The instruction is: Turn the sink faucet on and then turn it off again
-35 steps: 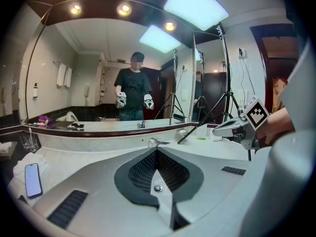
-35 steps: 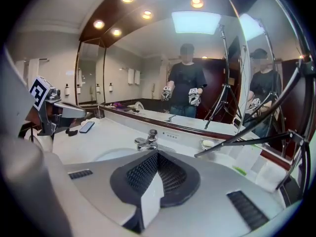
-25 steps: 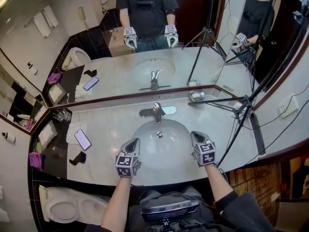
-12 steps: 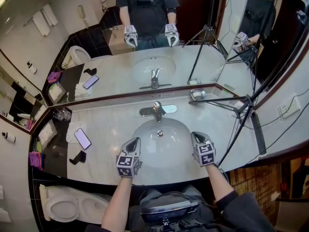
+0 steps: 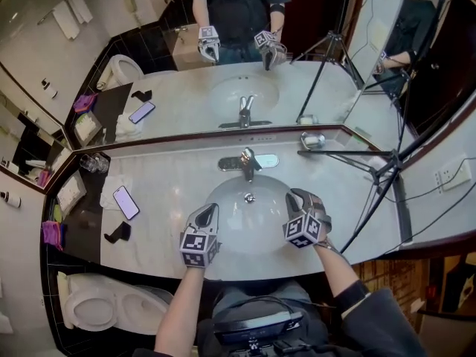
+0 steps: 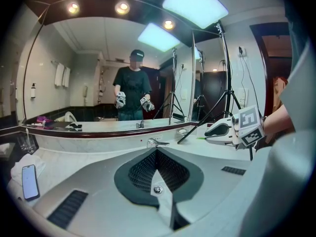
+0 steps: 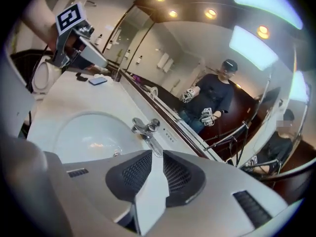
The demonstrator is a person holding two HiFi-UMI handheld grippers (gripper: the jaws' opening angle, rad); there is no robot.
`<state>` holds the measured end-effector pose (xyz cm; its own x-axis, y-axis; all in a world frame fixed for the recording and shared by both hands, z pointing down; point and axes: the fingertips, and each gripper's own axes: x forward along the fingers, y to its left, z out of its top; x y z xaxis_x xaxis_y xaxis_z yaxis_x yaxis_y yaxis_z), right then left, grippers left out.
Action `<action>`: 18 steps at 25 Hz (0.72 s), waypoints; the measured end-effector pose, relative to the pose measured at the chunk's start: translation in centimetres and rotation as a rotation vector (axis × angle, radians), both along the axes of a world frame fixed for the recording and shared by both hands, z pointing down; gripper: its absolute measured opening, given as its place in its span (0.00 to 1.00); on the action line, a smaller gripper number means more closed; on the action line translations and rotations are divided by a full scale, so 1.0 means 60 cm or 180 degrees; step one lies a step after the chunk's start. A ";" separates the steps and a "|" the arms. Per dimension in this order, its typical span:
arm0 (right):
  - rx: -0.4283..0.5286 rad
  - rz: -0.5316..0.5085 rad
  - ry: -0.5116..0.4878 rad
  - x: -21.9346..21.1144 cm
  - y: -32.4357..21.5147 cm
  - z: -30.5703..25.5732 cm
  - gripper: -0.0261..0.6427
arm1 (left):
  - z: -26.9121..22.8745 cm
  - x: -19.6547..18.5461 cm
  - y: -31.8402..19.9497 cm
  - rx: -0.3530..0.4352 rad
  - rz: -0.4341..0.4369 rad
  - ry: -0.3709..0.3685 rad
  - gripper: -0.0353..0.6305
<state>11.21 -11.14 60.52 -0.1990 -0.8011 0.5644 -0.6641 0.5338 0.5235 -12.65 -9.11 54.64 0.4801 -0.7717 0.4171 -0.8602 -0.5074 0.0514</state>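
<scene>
Wall socket (image 5: 450, 175), head view only

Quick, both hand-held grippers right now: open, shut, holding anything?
Left hand-held gripper: closed, empty.
Right hand-held gripper: jaws have just been opening, now apart, nothing between them.

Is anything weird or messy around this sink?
A black tripod stands on the counter right of the faucet, which is odd for a bathroom. A phone lies on it too, left of the faucet. Nothing looks spilled or broken.
</scene>
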 end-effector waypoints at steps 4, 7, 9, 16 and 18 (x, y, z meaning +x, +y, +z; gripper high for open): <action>0.0022 -0.0349 0.0367 -0.034 -0.039 0.018 0.26 | 0.011 -0.001 -0.010 -0.0014 -0.0023 0.0009 0.06; 0.0043 -0.0569 0.0590 -0.054 -0.067 0.033 0.31 | 0.022 0.001 -0.017 -0.0048 -0.0038 0.0007 0.06; 0.0076 -0.0697 0.0732 -0.069 -0.086 0.042 0.33 | 0.026 -0.001 -0.021 -0.0062 -0.0049 0.0006 0.06; 0.0139 -0.1054 0.1209 -0.103 -0.155 0.086 0.41 | 0.041 -0.006 -0.038 -0.0074 -0.0064 0.0000 0.06; 0.0129 -0.1149 0.1333 -0.109 -0.172 0.101 0.42 | 0.049 -0.006 -0.042 -0.0091 -0.0078 -0.0019 0.06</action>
<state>4.68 -21.47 66.57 -0.2302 -0.7463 0.6245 -0.1732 0.6629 0.7284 -13.03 -11.62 57.55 0.4586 -0.7710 0.4420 -0.8727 -0.4845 0.0604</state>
